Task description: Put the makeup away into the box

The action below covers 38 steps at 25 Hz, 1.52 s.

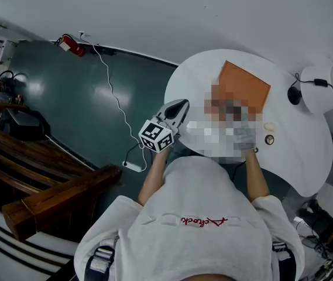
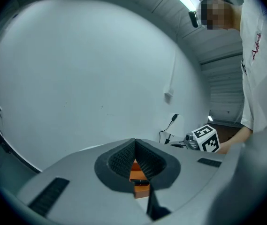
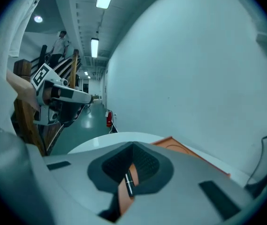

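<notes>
An orange box lies flat on the round white table. My left gripper hovers over the table's left edge and points toward the box. Its jaws meet at the tip, and orange shows through the gap below the pads. My right gripper is shut on a thin black makeup stick, held above the table with the box ahead of it. In the head view a blur patch covers the right gripper. Two small round makeup pieces, one pale and one dark, lie to the right of the box.
A white lamp and a black round object with a cable stand at the table's right. Green floor lies to the left, with a wooden stair rail, a red fire extinguisher and a white power strip.
</notes>
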### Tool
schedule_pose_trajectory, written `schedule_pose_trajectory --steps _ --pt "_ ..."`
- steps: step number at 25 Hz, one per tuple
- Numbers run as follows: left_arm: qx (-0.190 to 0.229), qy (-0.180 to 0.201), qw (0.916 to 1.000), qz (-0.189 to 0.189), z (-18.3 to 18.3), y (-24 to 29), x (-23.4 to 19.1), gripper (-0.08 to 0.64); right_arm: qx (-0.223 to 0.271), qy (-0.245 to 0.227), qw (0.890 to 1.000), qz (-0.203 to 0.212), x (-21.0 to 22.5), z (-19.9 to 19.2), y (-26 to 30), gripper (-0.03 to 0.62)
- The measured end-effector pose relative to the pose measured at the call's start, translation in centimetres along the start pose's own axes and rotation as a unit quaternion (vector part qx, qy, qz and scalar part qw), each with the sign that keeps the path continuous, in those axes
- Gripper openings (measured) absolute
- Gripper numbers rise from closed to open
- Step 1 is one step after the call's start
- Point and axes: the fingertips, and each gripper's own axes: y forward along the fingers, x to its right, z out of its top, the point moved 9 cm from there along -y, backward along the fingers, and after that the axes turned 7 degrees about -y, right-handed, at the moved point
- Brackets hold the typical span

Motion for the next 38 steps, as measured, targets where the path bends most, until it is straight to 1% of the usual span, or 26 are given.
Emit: schedule_pose_trajectory --steps 2,5,9,11,14,17,22,27,30,32,35,38 --pt "0.003 0.008 1.0000 -0.003 0.4 0.2 0.4 0.009 0.016 0.029 0.999 -0.010 0.2 0.2 -0.3 0.020" --pt "0.005 0.015 0.9998 -0.011 0.7 0.8 0.9 0.009 0.044 0.095 0.994 -0.033 0.9 -0.1 -1.4 0.020" --pt "-0.004 0.022 0.9991 -0.036 0.7 2.2 2.1 0.009 0.073 0.180 0.978 -0.081 1.9 -1.5 -4.0 0.020" --pt "-0.012 0.024 0.9981 -0.055 0.5 3.5 3.0 0.009 0.077 0.208 0.969 -0.110 2.5 -2.5 -5.7 0.020" --pt "-0.031 0.027 0.9946 -0.096 0.3 5.9 4.6 0.009 0.070 0.226 0.958 -0.159 3.2 -4.2 -8.9 0.020" --pt "-0.052 0.030 0.9886 -0.138 -0.4 8.3 6.7 0.009 0.059 0.241 0.946 -0.209 3.8 -6.0 -12.4 0.020" --pt "-0.088 0.034 0.9738 -0.206 -2.3 12.8 10.5 0.009 0.039 0.270 0.917 -0.291 4.5 -9.9 -18.3 0.020" --pt "-0.120 0.035 0.9563 -0.264 -4.4 16.0 14.3 0.009 0.017 0.296 0.887 -0.355 3.2 -13.0 -23.6 0.020" --pt "-0.136 0.036 0.9460 -0.292 -5.5 17.6 16.5 0.009 0.009 0.308 0.872 -0.380 2.7 -14.3 -25.8 0.020" --pt "-0.145 0.036 0.9405 -0.305 -6.2 18.4 17.5 0.009 0.004 0.314 0.865 -0.390 2.4 -15.0 -26.8 0.020" --pt "-0.156 0.036 0.9351 -0.316 -6.9 19.1 18.5 0.009 -0.003 0.318 0.860 -0.398 2.2 -15.7 -27.6 0.020" --pt "-0.164 0.036 0.9327 -0.319 -7.2 19.5 18.9 0.009 -0.011 0.322 0.859 -0.398 2.1 -16.1 -27.7 0.020"
